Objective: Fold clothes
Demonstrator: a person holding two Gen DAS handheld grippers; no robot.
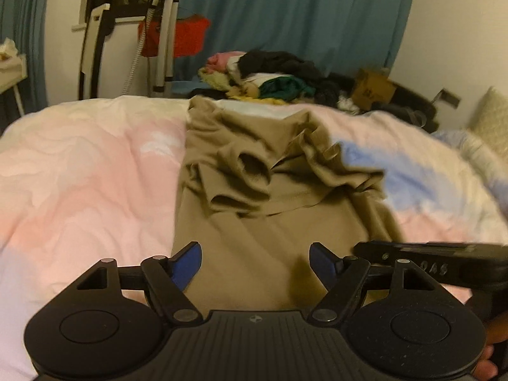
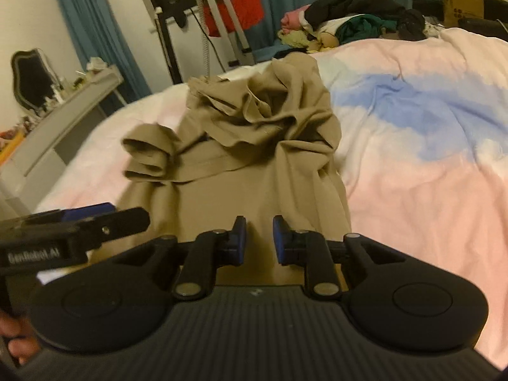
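A tan garment (image 1: 270, 219) lies rumpled along the pink, white and blue duvet (image 1: 89, 171). Its near part is flat and its far part is bunched, with a sleeve opening showing. My left gripper (image 1: 255, 263) hovers over the near flat part, wide open with nothing between its blue pads (image 1: 187, 263). In the right wrist view the same garment (image 2: 254, 146) runs away from my right gripper (image 2: 259, 241). That gripper stands narrowly open above the near cloth, pads apart. The left gripper (image 2: 95, 219) shows at the left edge, close beside the right one.
A pile of mixed clothes (image 2: 349, 19) sits at the bed's far end, with a brown paper bag (image 2: 460, 0) beside it. A white stand (image 1: 162, 38) and blue curtain (image 1: 285, 16) are behind. A grey dresser (image 2: 63, 117) runs along the bed's left side.
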